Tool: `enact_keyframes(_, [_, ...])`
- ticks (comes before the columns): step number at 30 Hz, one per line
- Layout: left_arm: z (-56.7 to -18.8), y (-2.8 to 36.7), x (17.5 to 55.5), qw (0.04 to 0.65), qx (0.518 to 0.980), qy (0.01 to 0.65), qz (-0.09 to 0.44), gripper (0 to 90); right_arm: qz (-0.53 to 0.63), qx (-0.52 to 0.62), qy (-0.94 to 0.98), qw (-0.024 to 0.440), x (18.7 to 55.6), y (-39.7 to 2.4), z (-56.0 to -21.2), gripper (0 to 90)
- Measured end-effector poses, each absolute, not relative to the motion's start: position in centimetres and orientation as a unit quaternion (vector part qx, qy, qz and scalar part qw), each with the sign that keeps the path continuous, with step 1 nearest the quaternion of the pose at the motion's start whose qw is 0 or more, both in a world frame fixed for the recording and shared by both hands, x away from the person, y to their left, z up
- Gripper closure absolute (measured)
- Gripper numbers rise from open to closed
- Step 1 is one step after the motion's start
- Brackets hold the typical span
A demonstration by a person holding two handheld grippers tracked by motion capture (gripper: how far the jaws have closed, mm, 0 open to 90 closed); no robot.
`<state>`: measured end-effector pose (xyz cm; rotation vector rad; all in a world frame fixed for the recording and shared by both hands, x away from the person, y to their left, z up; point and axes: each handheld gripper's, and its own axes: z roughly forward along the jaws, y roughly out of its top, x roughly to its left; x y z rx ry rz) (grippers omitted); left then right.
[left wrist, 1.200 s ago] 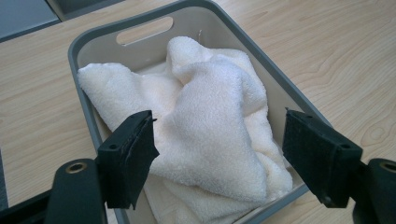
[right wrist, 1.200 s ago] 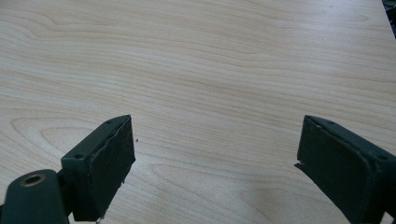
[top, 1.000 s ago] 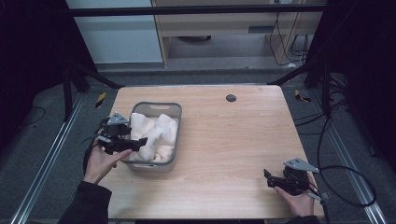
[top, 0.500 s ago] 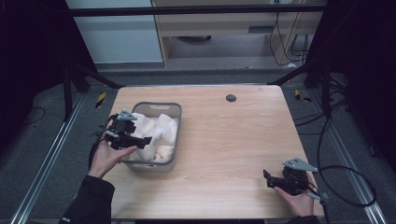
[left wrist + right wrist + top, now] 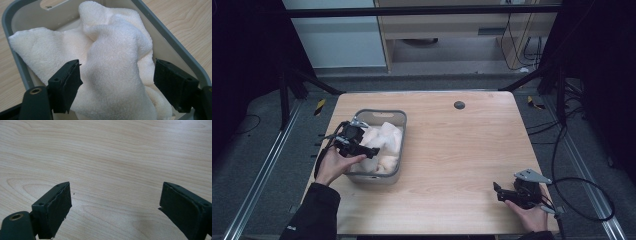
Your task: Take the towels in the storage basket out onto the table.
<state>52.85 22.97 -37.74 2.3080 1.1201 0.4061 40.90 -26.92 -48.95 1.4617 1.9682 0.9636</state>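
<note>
A crumpled white towel [image 5: 387, 139] [image 5: 112, 45] lies in a grey plastic bin [image 5: 379, 112] [image 5: 175, 47] on the left half of the wooden table. My left gripper [image 5: 371, 150] [image 5: 117, 65] reaches over the bin's left rim, just above the towel. Its jaws have just been opening and stand wide open. A raised fold of the towel sits between them, but the pads do not press on it. My right gripper [image 5: 498, 190] [image 5: 115, 187] rests open on the bare table near the front right corner, with nothing between its jaws.
A small dark round hole [image 5: 459, 105] sits in the tabletop [image 5: 462, 150] near its far edge. Cables [image 5: 582, 200] trail off the table's right side. Metal frame rails run along both sides of the table.
My left gripper has moved right, from beside the bin's left rim to over the towel, and a little lower. The right gripper has stayed still.
</note>
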Motion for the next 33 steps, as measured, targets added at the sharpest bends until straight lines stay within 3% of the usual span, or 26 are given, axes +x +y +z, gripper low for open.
enact_keyframes(17, [-40.3, 22.0, 54.5, 0.221, 0.870, 0.418, 0.143, 26.5, 0.349, 0.532, 0.731, 0.246, 41.0, -26.8, -49.1, 10.1])
enact_keyframes(33, [-40.7, 21.8, 54.9, 0.196, 0.867, 0.440, 0.129, 53.6, 0.346, 0.531, 0.733, 0.245, 41.0, -26.7, -49.1, 10.0])
